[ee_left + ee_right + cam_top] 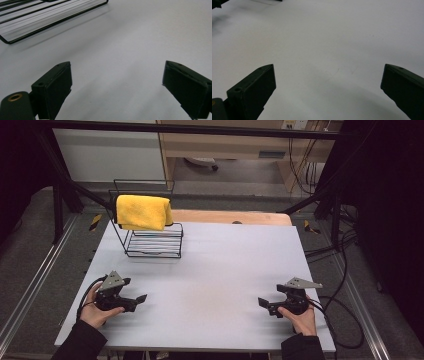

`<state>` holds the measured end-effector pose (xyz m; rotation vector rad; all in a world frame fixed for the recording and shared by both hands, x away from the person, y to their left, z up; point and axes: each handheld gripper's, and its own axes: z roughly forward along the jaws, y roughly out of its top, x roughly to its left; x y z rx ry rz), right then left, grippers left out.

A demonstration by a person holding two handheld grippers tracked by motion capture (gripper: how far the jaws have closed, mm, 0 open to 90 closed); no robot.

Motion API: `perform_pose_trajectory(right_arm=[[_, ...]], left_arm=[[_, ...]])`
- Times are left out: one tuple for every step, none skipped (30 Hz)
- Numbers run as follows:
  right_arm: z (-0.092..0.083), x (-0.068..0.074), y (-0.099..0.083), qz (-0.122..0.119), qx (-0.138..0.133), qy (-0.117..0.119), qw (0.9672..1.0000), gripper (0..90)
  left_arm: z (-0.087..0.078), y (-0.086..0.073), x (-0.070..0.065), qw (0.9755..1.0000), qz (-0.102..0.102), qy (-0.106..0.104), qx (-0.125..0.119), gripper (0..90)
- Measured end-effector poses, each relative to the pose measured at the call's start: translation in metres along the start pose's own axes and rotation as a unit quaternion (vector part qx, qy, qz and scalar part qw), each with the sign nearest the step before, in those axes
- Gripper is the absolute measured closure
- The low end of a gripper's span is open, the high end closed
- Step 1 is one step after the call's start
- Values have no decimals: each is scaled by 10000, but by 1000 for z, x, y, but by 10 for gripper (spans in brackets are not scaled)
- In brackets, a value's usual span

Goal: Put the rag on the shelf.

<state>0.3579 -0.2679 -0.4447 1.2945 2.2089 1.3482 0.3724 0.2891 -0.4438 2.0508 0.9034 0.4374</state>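
1. Over the top rail of the wire rack (150,242), at the far left of the table (225,270), hangs the yellow cloth (143,212). It is folded thick and draped so that it falls down both sides of the rail, well apart from both grippers.
2. That cloth looks soft and napped, like microfibre, a rounded slab with blunt corners. My guess is that it will sag and unfold as soon as one layer is lifted.
3. Pinching only the outer layer could let the rest slide off the rail onto the table or behind the rack.
4. Thin black wire makes up the rack, with an open slatted shelf and a tall back frame. It seems light, so a pull on the cloth may drag or tip it. A jaw could also snag between the wires.
5. Nearest the rack is the left gripper (141,298), low at the near-left of the table. Its jaws stand wide apart with nothing between them, and the rack's base wire (53,22) shows ahead in the left gripper view.
6. At the near-right, the right gripper (262,302) is likewise spread wide and holds nothing.
7. Smooth, matt and pale, the table offers little grip, so the rack may slip.
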Motion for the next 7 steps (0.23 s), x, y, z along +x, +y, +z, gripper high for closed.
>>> perform_pose_trajectory(right_arm=[[-1, 0, -1, -24, 4, 16, 10000, 5], [-1, -1, -1, -24, 9, 27, 10000, 5], [-1, -1, -2, -24, 5, 29, 10000, 5], [-1, 0, -2, -19, 22, 44, 10000, 5], [-1, 0, -2, -34, 24, 43, 10000, 5], [-1, -1, -2, -67, 21, 44, 10000, 5], [-1, 0, -3, -61, 37, 56, 10000, 5]], left_arm=[[0, -1, 0, 10000, 3, 1, -4, 87], [0, -2, 0, 10000, 5, 7, 6, 87], [0, -2, 0, 10000, 12, 10, 20, 87], [0, -2, 0, 10000, 16, 18, 23, 87], [0, -2, 0, 10000, 13, 21, 23, 87], [0, -2, 0, 10000, 13, 15, 19, 86], [0, -3, 0, 10000, 9, 16, 12, 87]])
